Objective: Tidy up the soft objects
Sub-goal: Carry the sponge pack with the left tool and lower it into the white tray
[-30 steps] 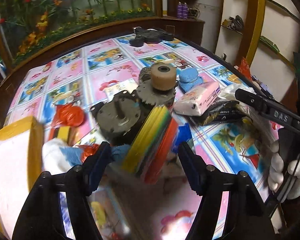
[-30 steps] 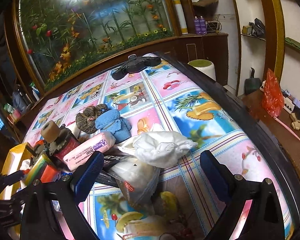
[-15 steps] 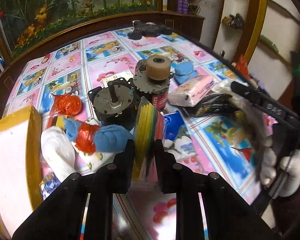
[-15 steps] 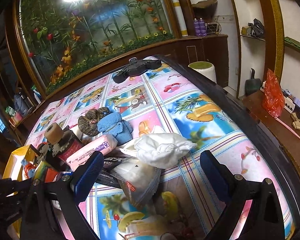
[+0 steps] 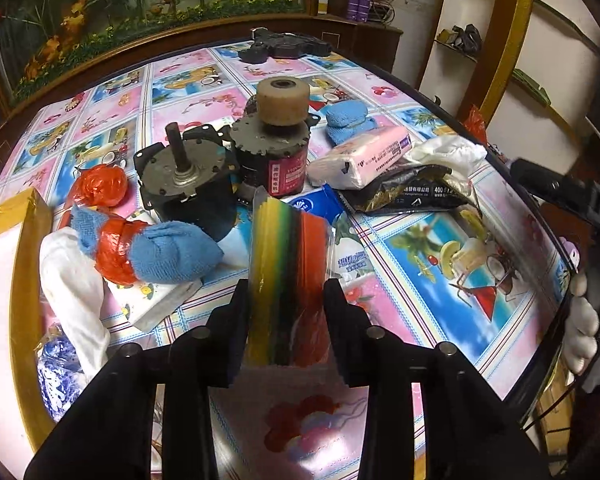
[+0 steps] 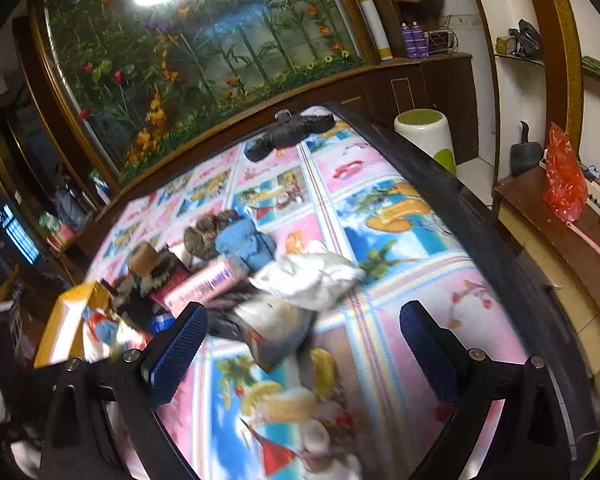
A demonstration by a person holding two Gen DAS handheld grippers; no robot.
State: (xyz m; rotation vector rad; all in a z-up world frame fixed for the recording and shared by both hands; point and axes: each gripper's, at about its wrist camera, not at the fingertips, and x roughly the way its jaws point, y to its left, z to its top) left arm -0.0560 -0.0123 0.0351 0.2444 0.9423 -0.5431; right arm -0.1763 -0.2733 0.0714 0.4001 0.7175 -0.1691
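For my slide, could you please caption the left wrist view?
Left hand-held gripper shut on a rainbow sponge pack above the cluttered table.

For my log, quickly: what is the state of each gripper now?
Left gripper: closed on the rainbow sponge pack.
Right gripper: open, holding nothing.

Rainbow sponge pack [image 5: 286, 276]: upright on edge, clear wrap, yellow→green→red stripes, pinched betw left gripper [image 5: 286, 304] fingers, just in front of the motor [image 5: 188, 188]. Blue towel roll w/ red band [image 5: 152, 252]: on its side, left-front of motor. Pink tissue pack [image 5: 360, 156] flat, right of motor; blue cloth [image 5: 350, 122] behind it.
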